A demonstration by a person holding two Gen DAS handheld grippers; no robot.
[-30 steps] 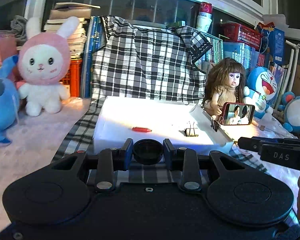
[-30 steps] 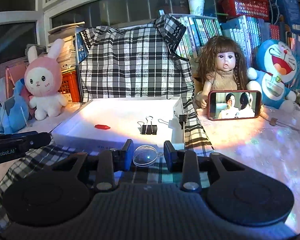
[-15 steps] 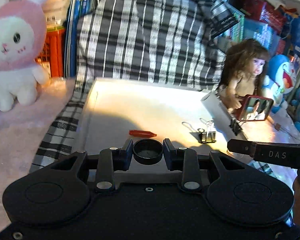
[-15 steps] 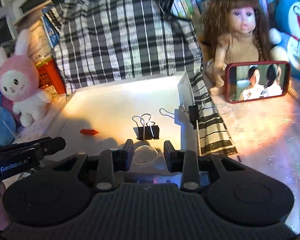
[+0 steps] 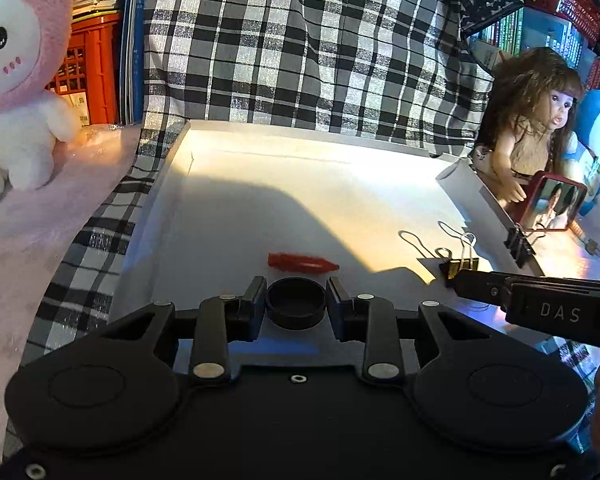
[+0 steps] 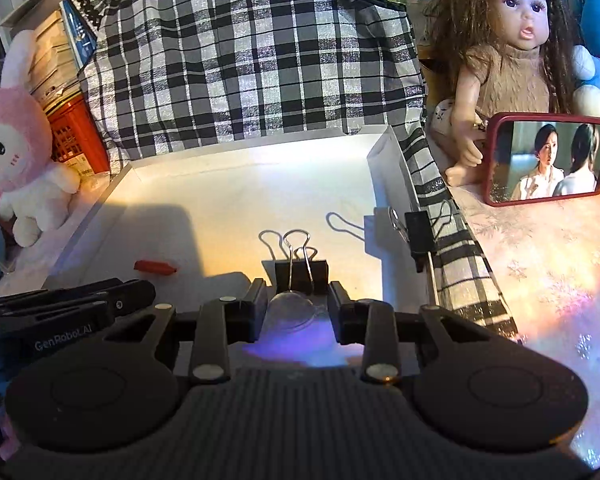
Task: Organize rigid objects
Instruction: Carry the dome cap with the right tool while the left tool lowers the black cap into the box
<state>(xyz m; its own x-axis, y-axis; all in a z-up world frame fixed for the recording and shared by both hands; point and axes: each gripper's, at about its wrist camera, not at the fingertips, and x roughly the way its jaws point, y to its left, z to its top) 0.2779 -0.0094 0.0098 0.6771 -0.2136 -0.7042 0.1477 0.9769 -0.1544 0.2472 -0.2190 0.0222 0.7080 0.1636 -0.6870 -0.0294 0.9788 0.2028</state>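
Observation:
My left gripper (image 5: pixel 296 304) is shut on a small round black cap (image 5: pixel 296 307), held over the near part of a shallow white tray (image 5: pixel 300 184). Just beyond the cap, a red pointed piece (image 5: pixel 301 262) lies on the tray floor. My right gripper (image 6: pixel 296 308) is shut on a clear dome-shaped piece (image 6: pixel 294 312), also over the tray's near edge. A black binder clip (image 6: pixel 300 272) lies right behind the dome. In the left wrist view the same binder clip (image 5: pixel 459 264) sits beside the right gripper's finger (image 5: pixel 519 292).
A second binder clip (image 6: pixel 419 232) grips the tray's right wall. A checked cloth (image 6: pixel 240 60) hangs behind the tray. A doll (image 6: pixel 511 52) and a red phone (image 6: pixel 551 158) stand to the right, and a pink rabbit plush (image 5: pixel 16 80) to the left.
Both grippers have moved forward and lower over the tray, each keeping its piece. The tray, red piece and binder clip now appear nearer and larger.

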